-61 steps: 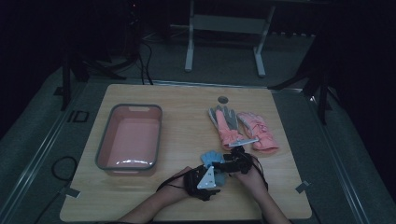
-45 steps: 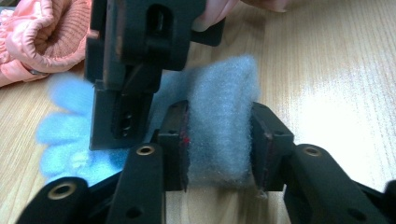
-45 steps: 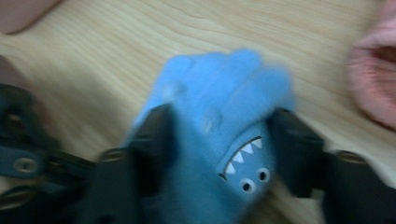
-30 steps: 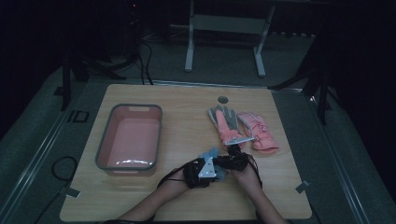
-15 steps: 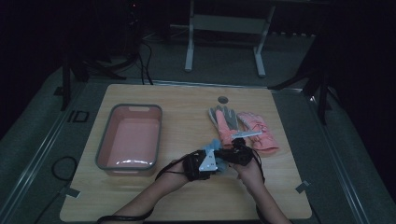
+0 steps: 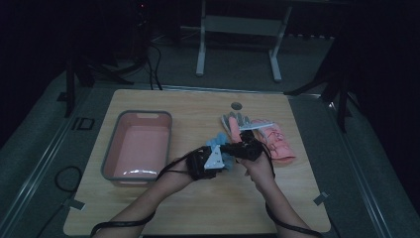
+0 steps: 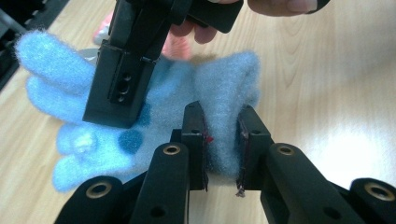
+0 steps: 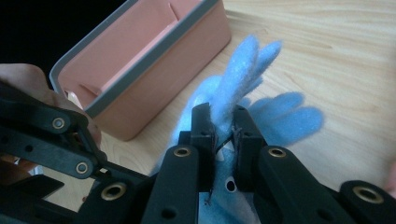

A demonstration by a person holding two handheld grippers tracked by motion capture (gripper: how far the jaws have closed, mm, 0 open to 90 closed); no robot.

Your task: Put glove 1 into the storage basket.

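Observation:
A fuzzy light-blue glove (image 6: pixel 218 143) hangs above the table between my two grippers. My left gripper (image 7: pixel 220 144) is shut on its cuff end, the fabric pinched between the pads. My right gripper (image 8: pixel 223 133) is shut on the glove's finger side, with blue fingers (image 8: pixel 254 60) sticking up past the jaws. In the high view the left gripper (image 6: pixel 204 163) and right gripper (image 6: pixel 242 148) meet near the table's middle. In the left gripper view the right gripper's black jaws (image 7: pixel 126 79) come down over the glove.
A pink tub with a grey rim (image 6: pixel 119 133) stands empty at the left; its wall (image 8: pixel 154 79) is close behind the glove. A grey glove (image 6: pixel 233 121) and pink gloves (image 6: pixel 277 141) lie at the right. A round hole (image 6: pixel 236 105) sits near the far edge.
Both hands have lifted the blue glove off the table and carried it slightly farther from the near edge. The grips look unchanged.

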